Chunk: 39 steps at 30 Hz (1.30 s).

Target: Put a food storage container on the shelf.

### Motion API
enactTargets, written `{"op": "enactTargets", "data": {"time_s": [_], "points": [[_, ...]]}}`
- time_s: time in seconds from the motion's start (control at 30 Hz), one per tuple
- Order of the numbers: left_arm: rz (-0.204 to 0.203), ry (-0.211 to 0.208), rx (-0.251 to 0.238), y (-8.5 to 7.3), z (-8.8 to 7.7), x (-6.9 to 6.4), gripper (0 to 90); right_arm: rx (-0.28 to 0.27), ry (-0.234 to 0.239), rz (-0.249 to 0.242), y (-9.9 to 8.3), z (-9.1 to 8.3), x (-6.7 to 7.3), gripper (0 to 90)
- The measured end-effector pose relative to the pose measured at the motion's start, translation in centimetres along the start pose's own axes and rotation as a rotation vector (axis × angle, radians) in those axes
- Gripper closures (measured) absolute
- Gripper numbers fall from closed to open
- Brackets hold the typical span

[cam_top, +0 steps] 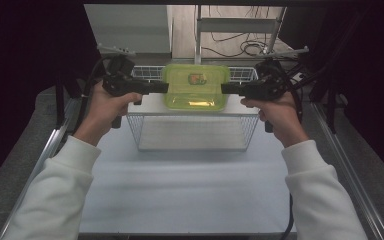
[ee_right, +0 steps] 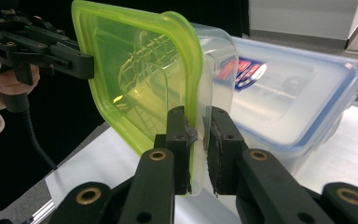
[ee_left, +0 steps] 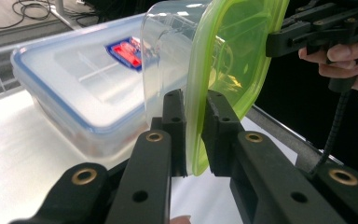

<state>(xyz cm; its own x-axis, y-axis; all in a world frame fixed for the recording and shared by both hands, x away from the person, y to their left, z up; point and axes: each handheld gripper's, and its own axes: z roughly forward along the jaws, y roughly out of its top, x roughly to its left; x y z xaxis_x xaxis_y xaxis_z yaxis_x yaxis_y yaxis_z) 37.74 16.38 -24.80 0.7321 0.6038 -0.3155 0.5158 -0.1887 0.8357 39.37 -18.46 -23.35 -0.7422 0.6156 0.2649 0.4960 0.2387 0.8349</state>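
Note:
A clear container with a green lid (cam_top: pixel 196 86) hangs level between my two grippers, above the top of a wire rack (cam_top: pixel 150 106). My left gripper (cam_top: pixel 166 87) is shut on the lid's left rim, its jaws (ee_left: pixel 196 100) pinching the green edge (ee_left: pixel 223 60). On the opposite rim my right gripper (cam_top: pixel 223 88) is shut, jaws (ee_right: pixel 198 116) clamped over the green edge (ee_right: pixel 135 74). Behind it a second clear container with a blue-rimmed lid (ee_left: pixel 74 93) (ee_right: pixel 289 98) rests on the rack's top.
The wire rack stands at the far middle of the pale table (cam_top: pixel 190 190), with an open shelf space (cam_top: pixel 192 132) underneath. Metal rails (cam_top: pixel 50 150) run along both table sides. Cables and a frame (cam_top: pixel 240 30) lie beyond the rack.

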Motion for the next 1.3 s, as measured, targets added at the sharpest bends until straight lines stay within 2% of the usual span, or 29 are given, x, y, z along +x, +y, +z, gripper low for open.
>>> {"op": "enactTargets", "data": {"time_s": [0.17,0.27,0.4,0.5,0.57,0.67,0.83,0.9,1.0,1.07,1.17,1.27,1.3], "points": [[-0.024,0.001,0.009,1.1,0.7,1.3,80.5,0.019,-0.009,0.004,1.4,0.6,-0.9,79.4],[-0.05,-0.011,0.019,1.8,1.4,2.6,80.4,0.033,-0.008,0.021,2.3,1.4,-2.0,79.4],[-0.06,-0.008,0.02,2.2,1.8,3.3,80.5,0.043,-0.011,0.038,3.0,2.2,-3.1,79.3],[-0.097,-0.013,0.035,2.4,2.7,4.5,80.5,0.053,-0.014,0.053,3.4,2.7,-3.8,79.2],[-0.113,-0.027,0.023,2.5,2.8,4.8,80.4,0.056,-0.017,0.065,3.4,3.1,-4.2,78.9],[-0.121,-0.029,0.013,2.5,2.9,5.0,80.2,0.044,0.003,0.092,3.4,3.2,-4.8,78.7],[-0.149,-0.048,-0.011,2.6,3.2,5.1,78.8,0.034,-0.001,0.105,3.3,3.5,-5.1,75.5],[-0.164,-0.04,-0.026,2.6,3.4,5.1,72.9,0.031,-0.016,0.109,3.1,4.0,-5.2,73.3],[-0.173,-0.021,-0.03,2.6,3.7,5.2,71.2,0.024,-0.018,0.127,3.0,4.3,-5.4,72.7],[-0.197,-0.009,-0.043,2.6,4.0,5.2,67.4,0.022,-0.017,0.137,2.9,4.5,-5.5,72.0],[-0.2,0.001,-0.056,2.6,4.3,5.4,64.7,0.019,-0.012,0.148,2.7,4.6,-5.6,70.5],[-0.195,0.015,-0.041,2.6,4.7,5.6,60.6,0.027,-0.013,0.151,2.6,4.6,-5.6,65.2],[-0.208,0.012,-0.045,2.5,4.8,5.7,59.0,0.028,-0.017,0.15,2.6,4.6,-5.6,63.6]]}}
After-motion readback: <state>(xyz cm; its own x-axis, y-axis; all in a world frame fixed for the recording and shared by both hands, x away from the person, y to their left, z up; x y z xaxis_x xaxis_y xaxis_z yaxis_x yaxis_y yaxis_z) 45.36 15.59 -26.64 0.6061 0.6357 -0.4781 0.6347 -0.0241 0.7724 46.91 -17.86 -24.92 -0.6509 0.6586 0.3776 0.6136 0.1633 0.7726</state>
